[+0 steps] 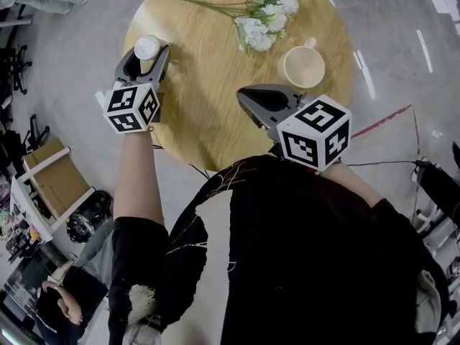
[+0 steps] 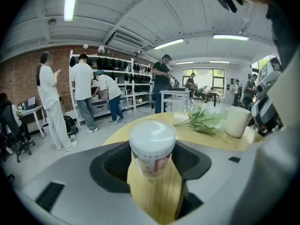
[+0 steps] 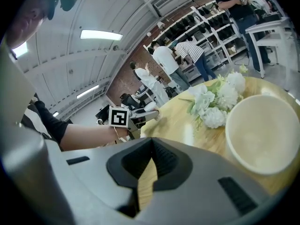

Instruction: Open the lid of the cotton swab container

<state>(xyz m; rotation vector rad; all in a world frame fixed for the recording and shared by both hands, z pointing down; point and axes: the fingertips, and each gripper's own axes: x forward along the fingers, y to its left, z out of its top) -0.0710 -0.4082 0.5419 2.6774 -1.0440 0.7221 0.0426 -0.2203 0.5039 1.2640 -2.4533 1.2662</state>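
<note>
The cotton swab container (image 1: 147, 47) is a small round tub with a white lid, upright near the left edge of the round wooden table (image 1: 208, 106). My left gripper (image 1: 149, 56) reaches over that edge, and its jaws are closed against the tub's sides. In the left gripper view the container (image 2: 151, 146) stands between the dark pads of the left gripper (image 2: 152, 170), with its lid on. My right gripper (image 1: 244, 93) is shut and holds nothing, over the table's near edge. In the right gripper view its jaws (image 3: 149, 161) meet over bare wood.
A cream mug (image 1: 302, 67) stands just beyond the right gripper, with a bunch of white artificial flowers (image 1: 262, 20) behind it. A cardboard box (image 1: 54, 175) and a seated person are on the floor at left. Several people stand by shelves (image 2: 117, 83) across the room.
</note>
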